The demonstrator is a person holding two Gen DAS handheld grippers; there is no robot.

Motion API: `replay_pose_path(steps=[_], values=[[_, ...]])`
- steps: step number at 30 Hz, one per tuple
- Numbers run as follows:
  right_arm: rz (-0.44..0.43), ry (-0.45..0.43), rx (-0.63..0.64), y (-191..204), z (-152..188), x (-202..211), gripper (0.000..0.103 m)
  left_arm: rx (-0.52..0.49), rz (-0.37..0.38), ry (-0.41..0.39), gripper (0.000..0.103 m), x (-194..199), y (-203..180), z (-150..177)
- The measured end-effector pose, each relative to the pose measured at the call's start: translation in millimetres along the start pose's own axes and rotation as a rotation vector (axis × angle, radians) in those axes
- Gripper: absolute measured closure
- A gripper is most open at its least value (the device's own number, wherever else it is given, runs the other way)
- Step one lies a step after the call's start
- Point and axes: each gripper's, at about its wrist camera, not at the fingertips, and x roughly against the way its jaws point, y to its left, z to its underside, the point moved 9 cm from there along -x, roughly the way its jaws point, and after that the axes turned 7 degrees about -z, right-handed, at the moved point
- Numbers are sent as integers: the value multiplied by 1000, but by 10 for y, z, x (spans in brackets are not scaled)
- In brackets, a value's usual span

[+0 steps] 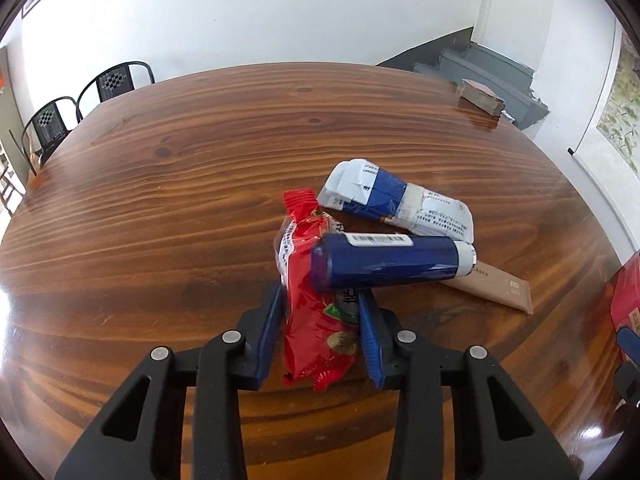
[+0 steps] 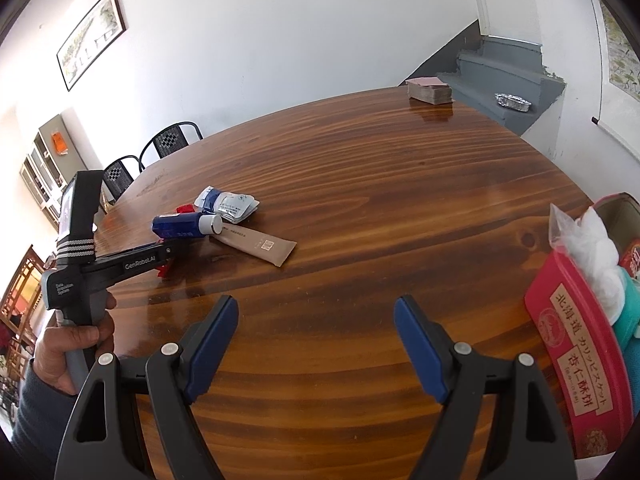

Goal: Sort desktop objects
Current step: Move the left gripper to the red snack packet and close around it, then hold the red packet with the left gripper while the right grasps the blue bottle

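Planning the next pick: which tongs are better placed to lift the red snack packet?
Left. The left tongs already straddle the red snack packet in the pile; the right tongs stand open over bare table, well short of it.

Bright, even daylight in both views. Broad white glare on the varnished wooden table (image 1: 200, 168) at its left edge, softer sheen beside the stack of cards (image 2: 430, 92). Strong fisheye bending, black vignette at corners. Sharp mid-table, slightly soft toward rims.
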Motion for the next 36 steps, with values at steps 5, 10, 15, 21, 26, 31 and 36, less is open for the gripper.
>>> replay_pose_path(steps=[5,10,15,21,26,31,36], values=[[-2,11,10,31,38,-38,20,2,-21,3,64,100,129,128],[-16,30,28,111,93,-95,20,18,-43,6,64,196,318,249],[-43,55,46,243,142,-177,20,31,-57,9,64,312,493,402],[-111,94,110,554,66,-371,20,35,-53,6,64,477,639,576],[-184,122,145,798,-101,-655,19,44,-38,12,64,549,718,706],[-220,124,184,1022,-284,-994,19,40,-55,1,64,601,758,735],[-252,149,237,1164,-347,-1323,19,45,-57,4,64,602,790,743]])
